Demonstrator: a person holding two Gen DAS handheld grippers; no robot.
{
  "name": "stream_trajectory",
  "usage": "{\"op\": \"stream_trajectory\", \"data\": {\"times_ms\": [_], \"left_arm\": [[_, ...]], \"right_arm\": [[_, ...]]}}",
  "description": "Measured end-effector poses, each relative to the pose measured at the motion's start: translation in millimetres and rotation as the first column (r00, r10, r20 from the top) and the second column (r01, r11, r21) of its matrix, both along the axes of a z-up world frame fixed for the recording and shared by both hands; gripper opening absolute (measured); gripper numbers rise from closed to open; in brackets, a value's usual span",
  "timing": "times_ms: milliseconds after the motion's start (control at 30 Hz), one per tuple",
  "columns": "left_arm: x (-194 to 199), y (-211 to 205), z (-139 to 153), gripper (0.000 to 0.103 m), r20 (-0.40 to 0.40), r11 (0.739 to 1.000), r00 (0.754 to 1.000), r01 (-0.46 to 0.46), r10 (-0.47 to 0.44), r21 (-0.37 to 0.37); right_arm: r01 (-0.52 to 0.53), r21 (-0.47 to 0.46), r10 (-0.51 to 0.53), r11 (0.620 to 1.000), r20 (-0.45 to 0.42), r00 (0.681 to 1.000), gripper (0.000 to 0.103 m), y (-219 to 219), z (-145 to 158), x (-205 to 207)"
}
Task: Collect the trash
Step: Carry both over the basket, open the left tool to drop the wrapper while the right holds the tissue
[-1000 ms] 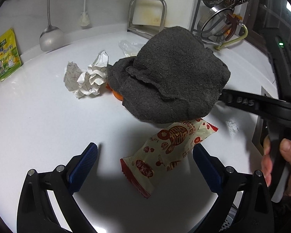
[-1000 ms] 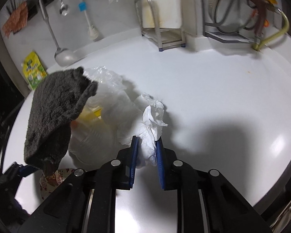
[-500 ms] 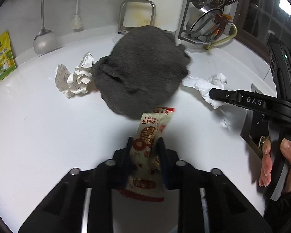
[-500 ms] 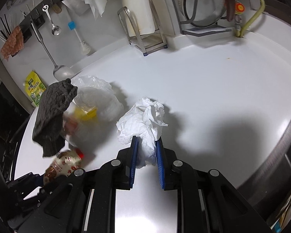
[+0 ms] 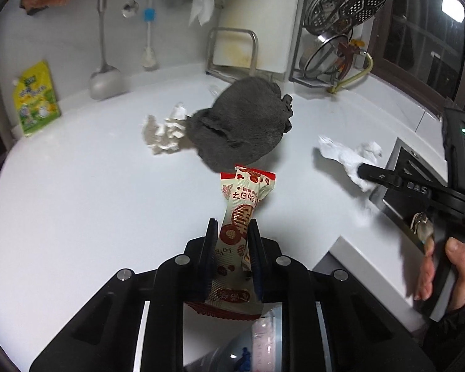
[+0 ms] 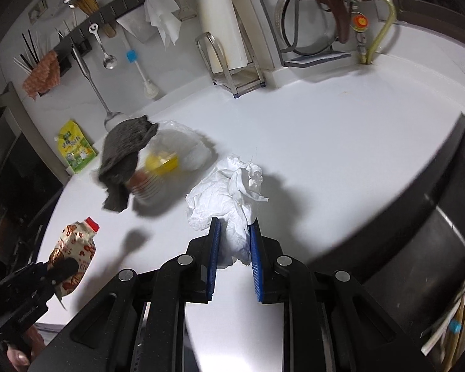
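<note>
My left gripper is shut on a red-and-cream snack wrapper and holds it above the white counter; the wrapper also shows in the right wrist view. My right gripper is shut on a crumpled white tissue, lifted off the counter; the tissue also shows in the left wrist view. A dark grey cloth covers a clear plastic bag with yellow and orange scraps. A crumpled printed paper lies left of the cloth.
A yellow-green pouch leans on the back wall beside a hanging ladle. A cutting-board stand and a dish rack line the back. A dark sink lies at the right.
My left gripper closed on the snack wrapper and lifted it back off the counter. My right gripper rose and pulled back with the tissue. The cloth now rests lower over the bag.
</note>
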State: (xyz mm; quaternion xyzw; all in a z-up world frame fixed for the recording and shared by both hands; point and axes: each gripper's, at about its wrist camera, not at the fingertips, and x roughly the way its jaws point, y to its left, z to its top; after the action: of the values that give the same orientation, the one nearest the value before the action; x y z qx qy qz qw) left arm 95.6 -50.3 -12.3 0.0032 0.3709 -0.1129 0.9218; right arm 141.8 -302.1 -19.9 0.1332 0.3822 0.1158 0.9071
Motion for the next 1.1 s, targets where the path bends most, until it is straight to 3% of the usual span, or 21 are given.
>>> {"op": "stream_trajectory", "data": {"times_ms": [267,567,1100], "left_arm": [[-37,11,10,0.019,0.03,1.0,1.0,0.001,-0.001,-0.014],[-79,16,7,0.019,0.036,1.0,0.999,0.009,-0.009,-0.017],[-128,8,-17,0.019,0.016,0.997,0.997,0.077,-0.077,-0.012]], "right_arm": [[0.02,-0.02,-0.018,1.0,0.057,0.998,0.018,21,18,-72],[0.017,0.014,-0.018,1.0,0.053,0.998,0.018,53,5,-150],[0.009,-0.013,-0.009,1.0,0.016,1.0,0.018,70,-19,-220]]}}
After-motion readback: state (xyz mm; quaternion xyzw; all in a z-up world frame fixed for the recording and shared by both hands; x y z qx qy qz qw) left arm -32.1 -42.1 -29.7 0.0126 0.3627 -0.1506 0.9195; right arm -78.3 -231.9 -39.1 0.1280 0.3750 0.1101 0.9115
